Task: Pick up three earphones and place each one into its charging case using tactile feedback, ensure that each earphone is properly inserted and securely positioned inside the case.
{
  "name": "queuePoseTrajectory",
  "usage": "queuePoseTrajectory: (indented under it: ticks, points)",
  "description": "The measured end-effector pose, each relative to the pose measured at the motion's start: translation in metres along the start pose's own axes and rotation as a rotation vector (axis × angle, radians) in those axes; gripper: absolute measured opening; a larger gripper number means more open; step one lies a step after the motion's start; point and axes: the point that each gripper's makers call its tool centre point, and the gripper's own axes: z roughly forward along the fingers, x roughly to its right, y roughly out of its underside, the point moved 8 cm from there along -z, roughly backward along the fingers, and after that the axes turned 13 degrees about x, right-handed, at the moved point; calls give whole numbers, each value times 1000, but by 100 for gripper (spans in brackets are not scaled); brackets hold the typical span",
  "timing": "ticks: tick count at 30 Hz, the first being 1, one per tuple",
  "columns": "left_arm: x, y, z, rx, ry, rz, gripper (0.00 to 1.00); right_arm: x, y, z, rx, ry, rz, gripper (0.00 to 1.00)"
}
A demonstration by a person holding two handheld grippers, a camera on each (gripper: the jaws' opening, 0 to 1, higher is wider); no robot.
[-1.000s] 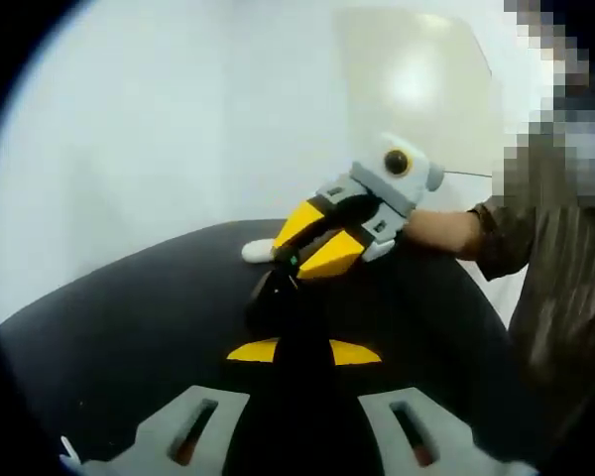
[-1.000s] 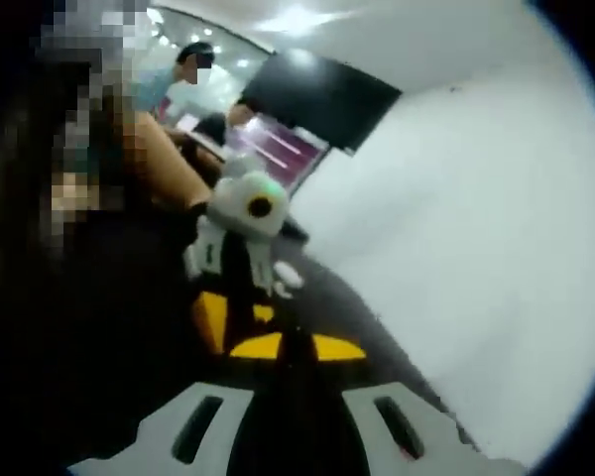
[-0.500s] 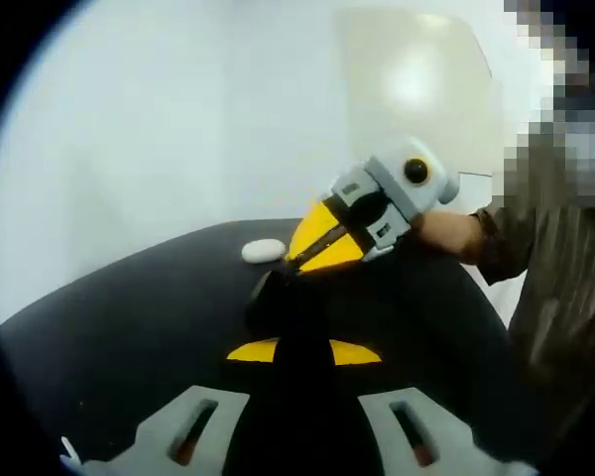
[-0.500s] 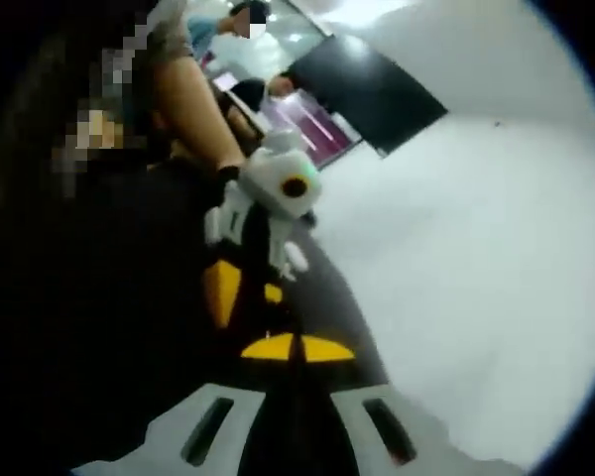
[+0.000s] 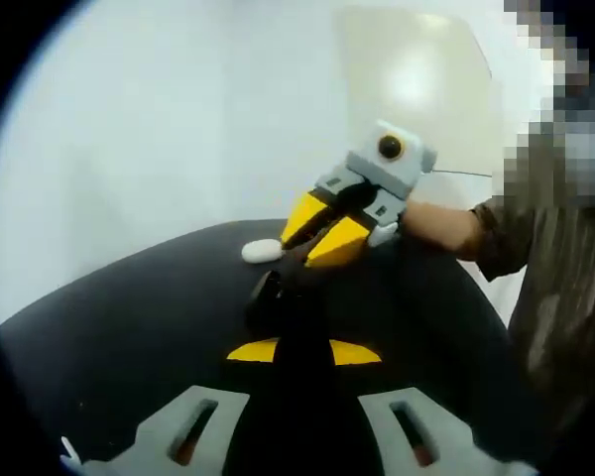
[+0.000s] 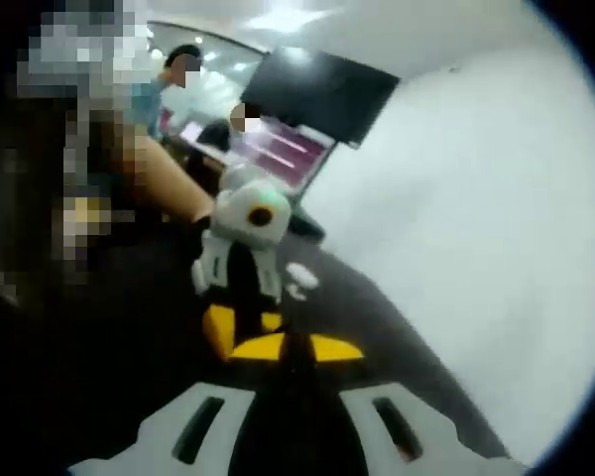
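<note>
My left gripper (image 5: 304,350) is shut on a black charging case (image 5: 273,297), held just above the black table (image 5: 129,327). My right gripper (image 5: 296,263) reaches in from the right, its yellow jaws close together with a small dark earphone pinched at the tips, right over the case. In the right gripper view, the right gripper (image 6: 296,347) has its yellow tips nearly meeting, and the left gripper (image 6: 243,325) stands just ahead of it. A white case (image 5: 263,251) lies on the table beyond; white pieces (image 6: 299,276) lie past the left gripper.
A person's striped sleeve (image 5: 555,278) and forearm fill the right side. A pale wall runs behind the table. A dark wall screen (image 6: 317,94) and people at desks are far back in the room.
The right gripper tipped up and away from the case half a second ago, then came back down onto it. The right gripper view rolled with that motion. The left gripper held still.
</note>
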Motion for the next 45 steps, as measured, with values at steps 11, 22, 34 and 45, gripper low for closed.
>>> queuePoseTrajectory:
  ticks: [11,22,34,45]
  points:
    - [0,0,0,1,2,4,15,7,-6,32,-251,-418,-325,13]
    - [0,-1,0,1,5,5,15,5,-4,42,-346,-490,-503,10]
    - [-6,-5,-3,47,1,-12,19,-3,-1,29,-299,-325,-509,8]
    - [-3,-4,0,29,-4,-28,15,-13,1,28,-296,-226,-627,8]
